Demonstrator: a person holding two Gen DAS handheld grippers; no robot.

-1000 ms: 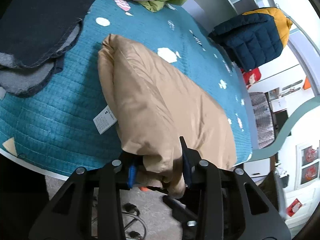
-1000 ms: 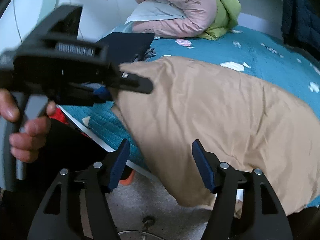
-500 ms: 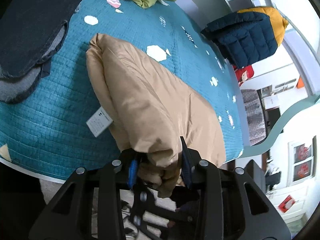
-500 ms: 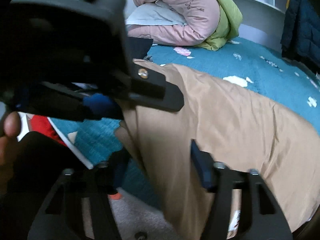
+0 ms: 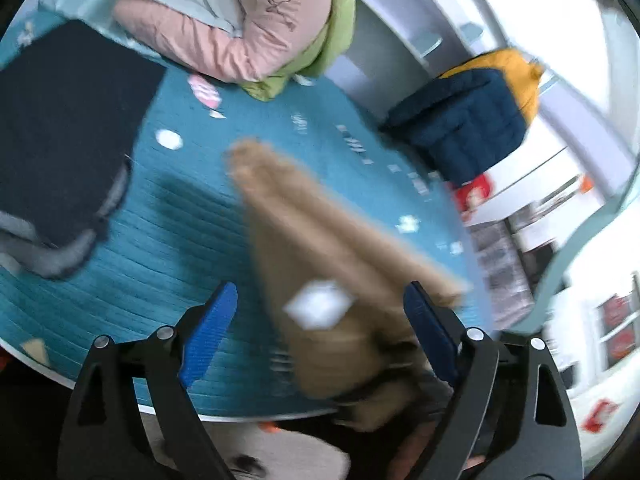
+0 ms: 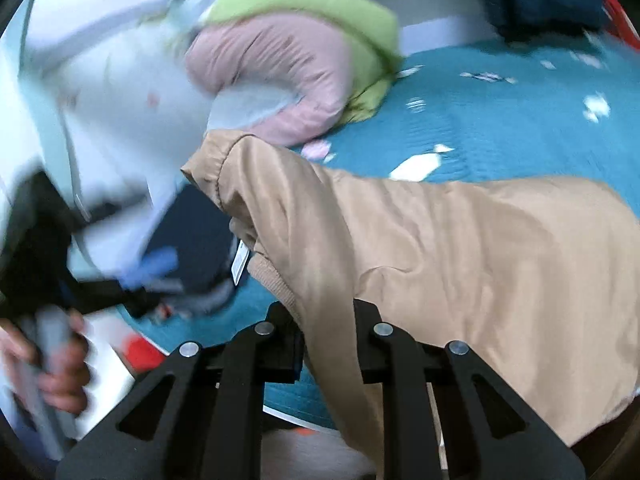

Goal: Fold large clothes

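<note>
On the teal quilted bed cover (image 6: 520,128) the tan jacket (image 6: 440,248) lies spread, its near edge spilling over the bed's front edge toward you. Your right gripper (image 6: 325,332) is clenched on a fold of that jacket near the ribbed hem, with the fabric pinched between the two black fingers and draping down past them. Your left gripper (image 5: 320,324) is released, its blue pads (image 5: 210,330) standing wide apart on either side of the jacket's near end (image 5: 332,280), where a white label (image 5: 318,306) shows on the cloth; the left wrist view is blurred, so you cannot tell whether either pad touches the fabric. In the right wrist view your left hand (image 6: 52,368) grips that tool's grey handle at the lower left. A folded dark garment (image 5: 60,140) sits on the cover to the left of the jacket, apart from it. At the head of the bed a pink and green padded coat (image 5: 272,28) lies bundled. A navy and yellow puffer jacket (image 5: 472,116) hangs beyond the bed's far side.
</note>
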